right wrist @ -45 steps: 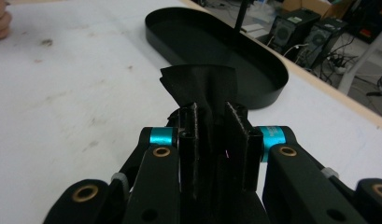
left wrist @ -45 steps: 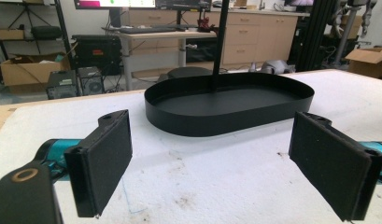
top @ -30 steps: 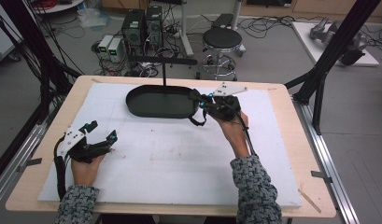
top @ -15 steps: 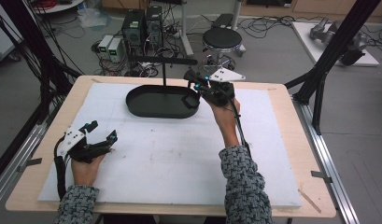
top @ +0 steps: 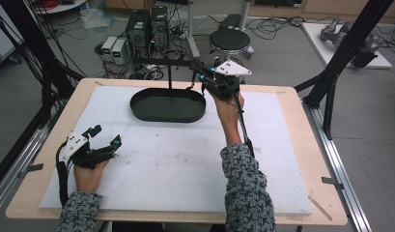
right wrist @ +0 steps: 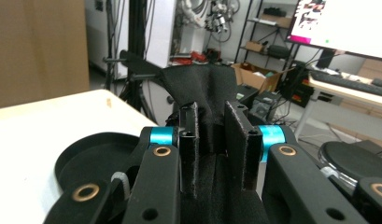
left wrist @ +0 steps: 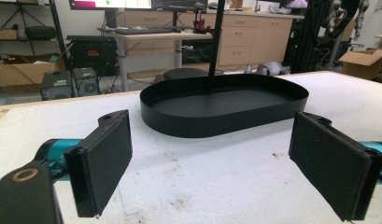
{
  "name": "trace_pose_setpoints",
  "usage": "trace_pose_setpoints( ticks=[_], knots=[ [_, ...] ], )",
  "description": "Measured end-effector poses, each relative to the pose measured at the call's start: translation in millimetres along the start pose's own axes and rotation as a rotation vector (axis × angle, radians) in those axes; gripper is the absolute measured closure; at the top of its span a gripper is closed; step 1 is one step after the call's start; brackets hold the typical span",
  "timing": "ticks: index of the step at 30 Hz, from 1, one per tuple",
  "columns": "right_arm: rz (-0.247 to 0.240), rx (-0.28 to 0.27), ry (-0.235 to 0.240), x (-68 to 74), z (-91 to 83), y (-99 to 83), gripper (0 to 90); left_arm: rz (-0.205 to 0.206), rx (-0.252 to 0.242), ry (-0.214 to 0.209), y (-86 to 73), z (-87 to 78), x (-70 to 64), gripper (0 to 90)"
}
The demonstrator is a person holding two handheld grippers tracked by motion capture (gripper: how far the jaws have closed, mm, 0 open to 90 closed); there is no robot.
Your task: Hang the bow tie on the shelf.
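A black oval tray [top: 137, 104] stands on the white mat at the back centre. A thin black post [top: 169, 77] rises from it and carries a horizontal bar [top: 161, 61]. My right gripper [top: 202, 77] is raised beside the bar's right end, above the tray's right rim. It is shut on a black cloth [right wrist: 202, 88], which is pinched between the jaws of my right gripper [right wrist: 212, 112] and rises in a fold beyond them. My left gripper [top: 107, 135] rests low at the front left and is open. Nothing lies between the pads of my left gripper [left wrist: 212, 140], which faces the tray [left wrist: 216, 123] and its post [left wrist: 215, 42].
The white foam mat [top: 185, 164] covers most of the wooden table [top: 301, 159]. Black frame struts [top: 340, 58] slant down at the right and left. A stool [top: 230, 41] and computer cases [top: 147, 24] stand on the floor beyond the far edge.
My right gripper has risen from the tray's right rim and moved back and slightly left to the end of the bar, still holding the black cloth. The left gripper has stayed put.
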State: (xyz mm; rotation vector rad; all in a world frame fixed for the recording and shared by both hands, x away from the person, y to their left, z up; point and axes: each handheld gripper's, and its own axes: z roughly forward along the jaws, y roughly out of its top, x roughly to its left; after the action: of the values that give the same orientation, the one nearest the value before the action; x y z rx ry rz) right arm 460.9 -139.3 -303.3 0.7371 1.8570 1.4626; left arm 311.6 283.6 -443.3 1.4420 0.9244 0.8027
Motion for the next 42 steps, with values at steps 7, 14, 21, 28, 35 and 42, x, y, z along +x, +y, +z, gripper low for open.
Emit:
trace_pose_setpoints(
  ticks=[7, 14, 21, 28, 35, 42],
  knots=[
    [0.025, -0.013, -0.021, -4.8, 8.6, 1.9, 75.6, 0.003, 0.003, -0.002, -0.2, 0.1, -0.2, 13.5],
    [0.040, 0.008, -0.044, -5.0, 27.5, -0.5, 75.6, -0.002, 0.002, -0.001, -0.2, -0.2, -0.2, 13.5],
    [0.065, 0.014, -0.062, -10.8, 35.1, -7.8, 75.6, -0.004, 0.005, -0.009, -0.2, -0.3, -0.6, 13.6],
    [0.081, 0.011, -0.073, -17.1, 38.9, -8.8, 75.6, -0.005, 0.005, -0.008, -0.5, 0.1, -0.5, 13.5],
    [0.069, 0.033, -0.117, -17.0, 47.3, -6.7, 75.6, -0.007, 0.004, -0.011, -0.5, 0.0, -0.4, 13.5],
    [0.055, 0.093, -0.153, -19.6, 49.1, -11.6, 75.5, -0.006, 0.005, -0.012, -0.4, -0.1, -0.7, 13.5]
  ],
)
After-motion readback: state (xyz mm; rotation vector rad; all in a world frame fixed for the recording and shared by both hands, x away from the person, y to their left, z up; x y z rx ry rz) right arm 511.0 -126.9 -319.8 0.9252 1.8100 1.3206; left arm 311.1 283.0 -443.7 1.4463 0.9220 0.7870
